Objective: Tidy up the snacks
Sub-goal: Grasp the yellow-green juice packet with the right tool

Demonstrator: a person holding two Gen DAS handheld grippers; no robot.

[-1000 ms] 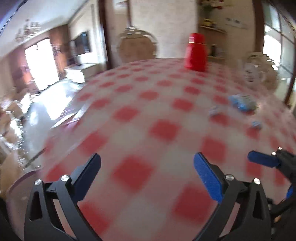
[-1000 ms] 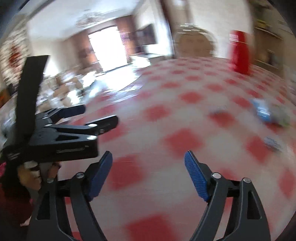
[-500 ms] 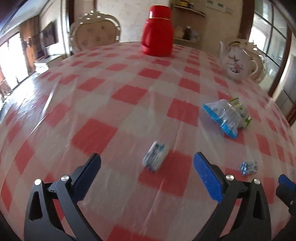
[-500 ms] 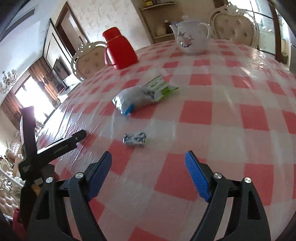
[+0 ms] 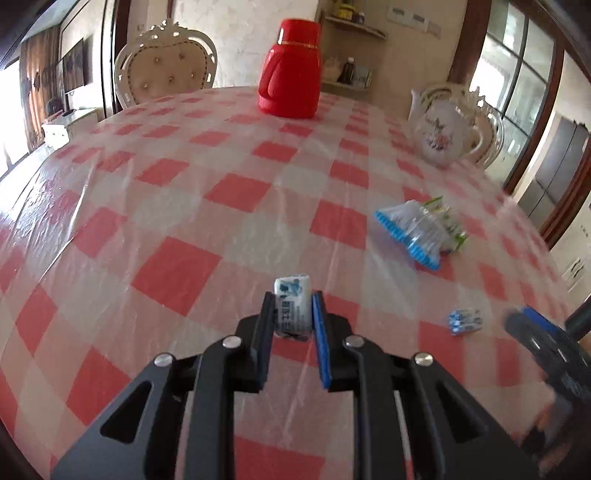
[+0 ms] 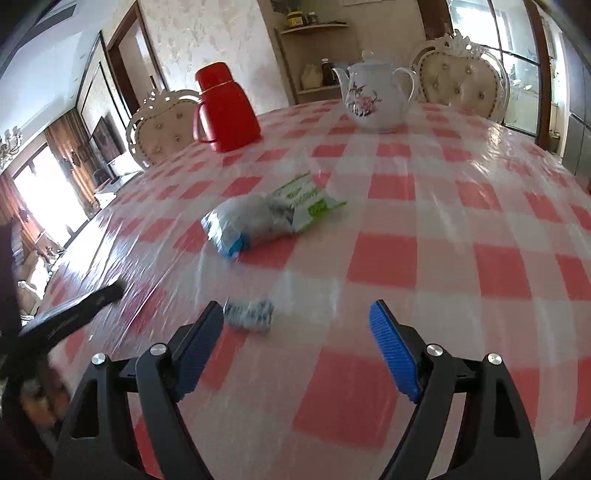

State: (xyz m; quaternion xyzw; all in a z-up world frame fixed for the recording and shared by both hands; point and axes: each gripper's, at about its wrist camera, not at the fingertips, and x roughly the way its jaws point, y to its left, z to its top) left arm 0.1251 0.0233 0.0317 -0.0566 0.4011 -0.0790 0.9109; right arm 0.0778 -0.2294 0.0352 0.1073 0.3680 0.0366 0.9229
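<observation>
Bare tablecloth (image 5: 207, 192) left, snack bags (image 5: 421, 230) blocking right

In the left wrist view, the right hand-held gripper (image 5: 532, 328) at the lower right of the frame is smeared by blur and cut by the edge, so its jaws cannot be read there. The small candy (image 5: 291, 312) pinched at the centre has print too small to read, and its lower end is hidden behind the pads. In the right wrist view, the second candy (image 6: 249, 314) at lower centre is blurred, its markings illegible. The left hand-held gripper (image 6: 70, 314) at the left edge is dark, blurred and mostly cut off. Jars on the shelf (image 6: 314, 26) at the top are too small to identify.
</observation>
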